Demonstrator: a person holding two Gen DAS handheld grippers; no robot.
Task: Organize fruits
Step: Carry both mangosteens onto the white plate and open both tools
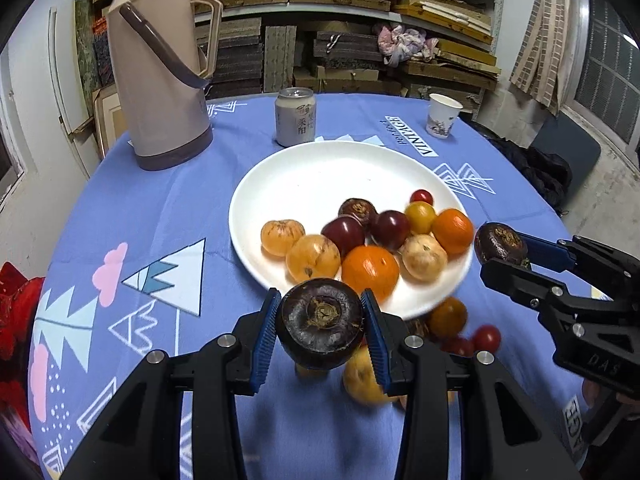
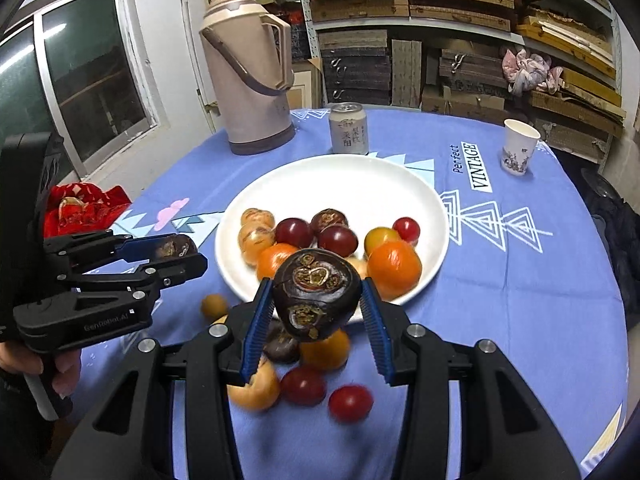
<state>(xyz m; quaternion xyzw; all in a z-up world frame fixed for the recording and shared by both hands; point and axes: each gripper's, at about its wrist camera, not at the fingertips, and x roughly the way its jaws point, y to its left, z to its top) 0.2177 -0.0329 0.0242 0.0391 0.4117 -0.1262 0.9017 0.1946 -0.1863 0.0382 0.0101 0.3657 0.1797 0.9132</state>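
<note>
My left gripper [image 1: 320,314] is shut on a dark brown water chestnut [image 1: 320,328], held above the near rim of the white plate [image 1: 320,176]. To its right, my right gripper [image 1: 496,251] is shut on a second water chestnut [image 1: 500,242] beside the plate's right edge. In the right wrist view this chestnut [image 2: 316,296] sits between the blue pads, and the left gripper [image 2: 188,254] shows at the left. The plate [image 2: 352,188] holds oranges, dark plums, pale fruits and cherry tomatoes. Several loose fruits [image 2: 324,352] lie on the blue cloth below the grippers.
A tall beige thermos [image 1: 160,80] stands at the back left, with a drink can [image 1: 295,118] behind the plate and a paper cup [image 1: 442,116] at the back right. A red cloth [image 2: 86,208] lies at the table's left edge. Shelves stand behind the table.
</note>
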